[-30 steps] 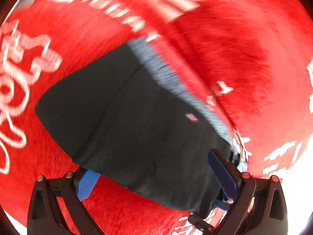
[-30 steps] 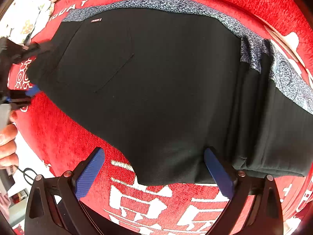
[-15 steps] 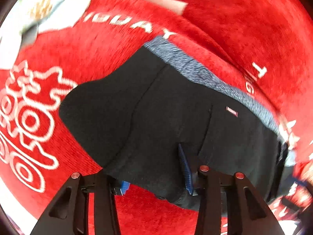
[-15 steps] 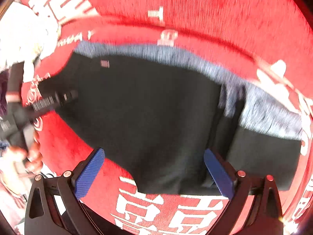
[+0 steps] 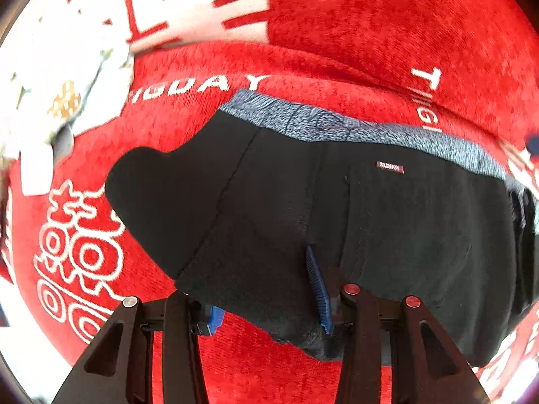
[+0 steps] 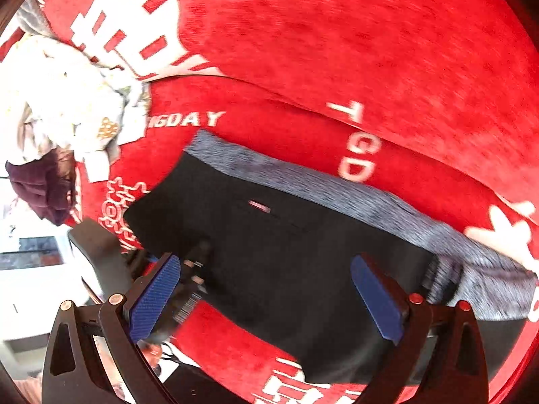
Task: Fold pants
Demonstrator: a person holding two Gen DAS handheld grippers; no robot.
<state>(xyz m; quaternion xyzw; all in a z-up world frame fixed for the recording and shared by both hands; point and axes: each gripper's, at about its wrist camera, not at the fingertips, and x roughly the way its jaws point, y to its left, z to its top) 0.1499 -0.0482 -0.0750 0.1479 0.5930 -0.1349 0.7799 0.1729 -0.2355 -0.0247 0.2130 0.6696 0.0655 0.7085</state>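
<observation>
Your left tool (image 5: 267, 298) is clenched on the near edge of the black pants (image 5: 353, 222), with a bunch of cloth between its blue pads. Your right tool (image 6: 266, 299) is released, its pads spread wide over the same hem and gripping nothing. The pants lie flat on the red cloth (image 5: 370, 27), grey waistband (image 5: 337, 124) on the far side, label (image 5: 389, 167) facing up.

Likely faults from here:
- Lifting with only the left grip would drag the garment askew, since the right side is unsecured.
- The left bite looks shallow and bunched; a quick pull could slip it free.
- Closing the right tool low may also catch the red cloth beneath.
</observation>
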